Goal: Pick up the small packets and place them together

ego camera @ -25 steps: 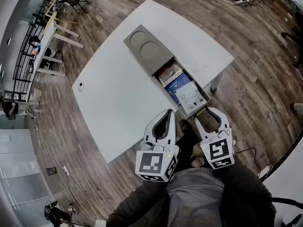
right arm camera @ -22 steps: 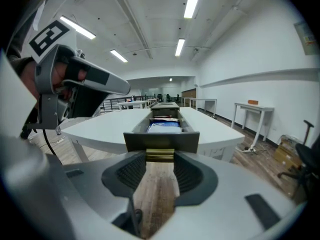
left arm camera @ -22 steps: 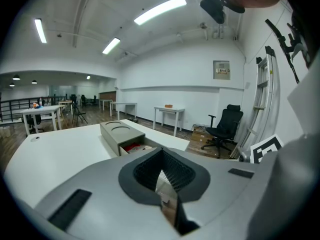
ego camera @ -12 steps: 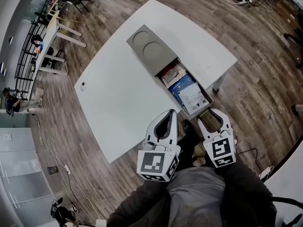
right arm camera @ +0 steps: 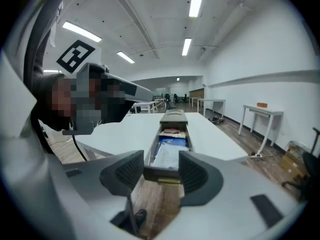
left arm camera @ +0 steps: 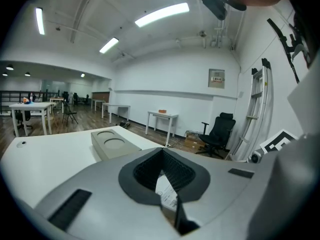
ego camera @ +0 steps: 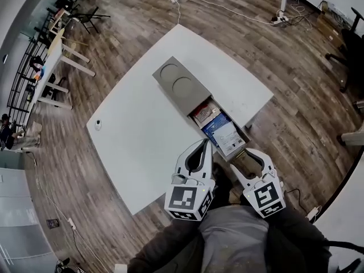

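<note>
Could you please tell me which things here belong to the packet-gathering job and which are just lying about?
For the job:
- reddish packet, blue packet and white packet, all in the open end of the grey tray
- white table under the tray

Just lying about:
- small round object near the table's left edge
- black office chair

I see a wood-plank floor (ego camera: pixel 114 33) under the white bench (ego camera: pixel 142 129), white walls (left arm camera: pixel 165 79), ceiling strip lights (left arm camera: pixel 162 14), a black office chair (left arm camera: pixel 218 131) near a ladder (left arm camera: pixel 254 109), and more white tables (left arm camera: pixel 162 118) further off.
</note>
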A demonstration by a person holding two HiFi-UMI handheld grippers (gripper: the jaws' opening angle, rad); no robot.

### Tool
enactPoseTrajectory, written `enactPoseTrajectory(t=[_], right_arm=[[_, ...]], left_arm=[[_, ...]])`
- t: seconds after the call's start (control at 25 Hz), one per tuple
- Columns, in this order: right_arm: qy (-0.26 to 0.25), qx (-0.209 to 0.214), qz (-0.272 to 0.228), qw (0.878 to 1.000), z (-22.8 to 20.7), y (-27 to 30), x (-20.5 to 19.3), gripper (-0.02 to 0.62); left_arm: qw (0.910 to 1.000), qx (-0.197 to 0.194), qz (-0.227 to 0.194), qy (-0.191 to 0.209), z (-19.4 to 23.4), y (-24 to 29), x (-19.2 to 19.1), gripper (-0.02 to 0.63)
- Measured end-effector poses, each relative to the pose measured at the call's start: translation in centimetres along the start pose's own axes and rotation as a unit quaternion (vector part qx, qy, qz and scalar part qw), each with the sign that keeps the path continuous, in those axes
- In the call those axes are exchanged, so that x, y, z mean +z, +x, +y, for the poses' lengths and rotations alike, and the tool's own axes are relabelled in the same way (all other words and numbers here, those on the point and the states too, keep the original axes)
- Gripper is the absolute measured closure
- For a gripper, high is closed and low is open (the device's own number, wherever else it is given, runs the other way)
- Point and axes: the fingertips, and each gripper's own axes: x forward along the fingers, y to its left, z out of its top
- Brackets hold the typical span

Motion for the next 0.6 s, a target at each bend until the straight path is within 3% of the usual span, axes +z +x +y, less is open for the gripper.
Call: enactPoseTrajectory(t=[0.24,0.4,0.6], right_arm=[[-0.055,-0.006,0.018,0.998,-1.7,1.6,4.8,0.39],[-0.072,0.012,0.063,0.995,-1.3,3.5,4.4,0.39],[-0.131,0.007,0.128,0.983,-1.4,5.9,2.9,0.39]], left_arm=[[0.9978,-0.017,-0.063,-0.004,0.9,0.1,5.4,0.603],[0.9963,-0.017,-0.083,-0.016,2.1,0.0,6.3,0.603],[0.9955,-0.016,-0.087,-0.036,4.7,0.4,5.9,0.603]])
